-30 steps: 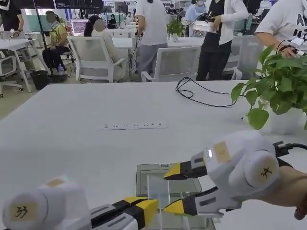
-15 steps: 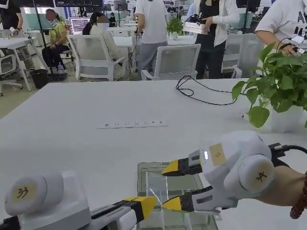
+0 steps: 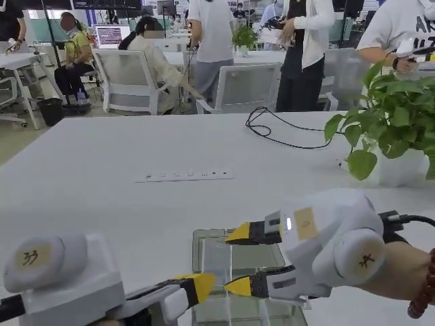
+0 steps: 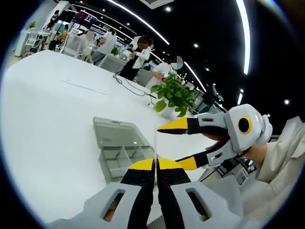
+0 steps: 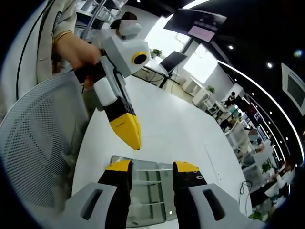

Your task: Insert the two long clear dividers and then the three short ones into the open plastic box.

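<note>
Just at the near side of the open plastic box (image 3: 266,255), the left gripper (image 3: 197,286) has its yellow-tipped jaws pressed together on a clear divider (image 3: 216,265). The divider stands upright from the jaw tips over the box. Whether it is a long or a short one cannot be told. In the left gripper view the sheet shows as a thin bright edge rising from the slit between the jaws. The right gripper (image 3: 228,262) reaches in from the right of the box with its jaws spread wide and nothing between them. Its two tips are just beside the divider, and whether they touch it cannot be told. The box sits on the white table (image 3: 102,190), with its lid (image 4: 119,132) folded flat on the far side of the base. Inside the base, clear partitions (image 4: 125,156) already stand and split it into compartments, which also show between the jaws in the right gripper view. Beyond the box, well apart from it, a flat white power strip (image 3: 183,176) lies on the table. Farther off and to the right of the box are a looped black cable (image 3: 285,132) and a potted plant (image 3: 387,129). White chairs (image 3: 132,78) and several people are past the far edge of the table.
</note>
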The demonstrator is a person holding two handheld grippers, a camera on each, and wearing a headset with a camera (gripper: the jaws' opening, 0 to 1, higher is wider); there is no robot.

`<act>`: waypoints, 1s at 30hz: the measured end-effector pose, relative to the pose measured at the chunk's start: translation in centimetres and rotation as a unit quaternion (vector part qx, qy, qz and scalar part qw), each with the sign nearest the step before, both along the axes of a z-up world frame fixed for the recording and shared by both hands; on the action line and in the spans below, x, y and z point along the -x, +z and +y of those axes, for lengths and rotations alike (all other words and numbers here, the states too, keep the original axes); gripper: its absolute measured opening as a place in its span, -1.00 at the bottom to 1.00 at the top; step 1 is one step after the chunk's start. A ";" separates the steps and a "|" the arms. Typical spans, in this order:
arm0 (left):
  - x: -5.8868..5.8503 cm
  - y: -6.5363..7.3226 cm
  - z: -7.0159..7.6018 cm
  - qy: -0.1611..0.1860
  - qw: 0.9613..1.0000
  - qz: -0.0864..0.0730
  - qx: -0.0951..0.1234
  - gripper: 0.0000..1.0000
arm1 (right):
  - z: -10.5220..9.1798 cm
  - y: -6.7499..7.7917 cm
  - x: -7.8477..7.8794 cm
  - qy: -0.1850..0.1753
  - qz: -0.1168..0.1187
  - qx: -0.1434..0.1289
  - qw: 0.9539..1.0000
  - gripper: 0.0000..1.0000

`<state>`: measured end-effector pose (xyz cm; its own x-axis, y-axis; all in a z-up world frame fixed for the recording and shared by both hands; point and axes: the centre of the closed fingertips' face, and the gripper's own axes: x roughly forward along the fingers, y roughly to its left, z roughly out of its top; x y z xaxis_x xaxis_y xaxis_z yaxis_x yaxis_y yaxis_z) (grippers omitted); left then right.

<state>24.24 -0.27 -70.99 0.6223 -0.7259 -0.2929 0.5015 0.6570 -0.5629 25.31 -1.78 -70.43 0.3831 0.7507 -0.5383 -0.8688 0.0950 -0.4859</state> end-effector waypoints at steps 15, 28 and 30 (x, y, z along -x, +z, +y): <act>0.7 -0.7 0.2 -0.127 0.968 -0.143 -0.163 -1.00 | -0.7 1.1 0.7 -0.014 0.135 -0.071 0.988 -0.33; 1.9 -1.0 -1.4 -0.220 0.926 -0.204 -0.230 -1.00 | -1.5 -0.5 2.6 0.028 0.190 -0.034 0.981 -0.44; 2.1 -1.1 -1.6 -0.233 0.920 -0.211 -0.236 -1.00 | -1.6 -0.8 2.7 0.033 0.191 -0.027 0.981 -0.47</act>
